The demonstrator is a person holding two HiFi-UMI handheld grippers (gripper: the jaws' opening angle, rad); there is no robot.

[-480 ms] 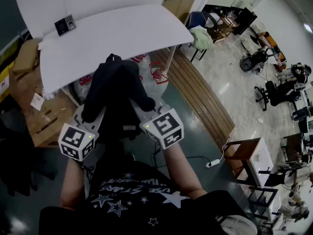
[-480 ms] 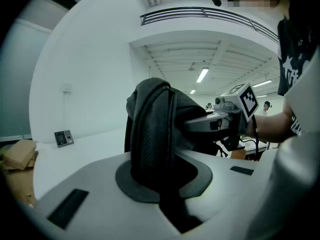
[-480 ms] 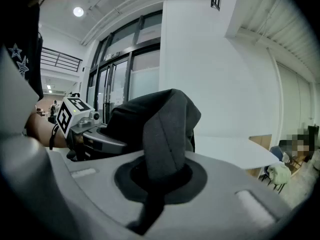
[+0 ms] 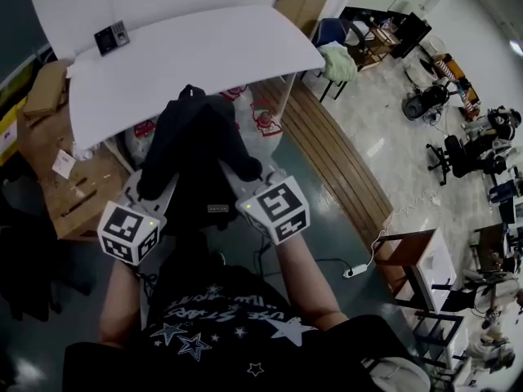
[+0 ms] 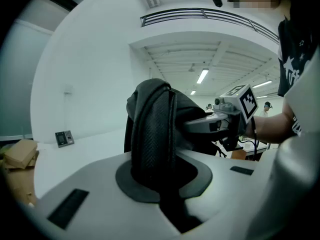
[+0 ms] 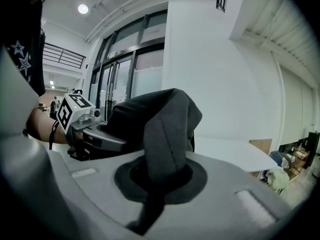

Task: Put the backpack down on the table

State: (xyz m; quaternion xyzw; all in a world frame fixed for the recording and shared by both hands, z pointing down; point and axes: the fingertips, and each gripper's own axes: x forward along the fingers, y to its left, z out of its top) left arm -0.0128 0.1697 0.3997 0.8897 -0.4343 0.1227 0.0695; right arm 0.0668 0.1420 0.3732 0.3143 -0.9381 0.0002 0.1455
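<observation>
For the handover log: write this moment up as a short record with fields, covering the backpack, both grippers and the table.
backpack: black backpack, held up in front of the person at the table's near edge
left gripper: left gripper shut on a woven strap of the backpack
right gripper: right gripper shut on a padded strap of the backpack
table: white table; a small dark device lies near its far left corner
task state: backpack not yet set down on the table
</observation>
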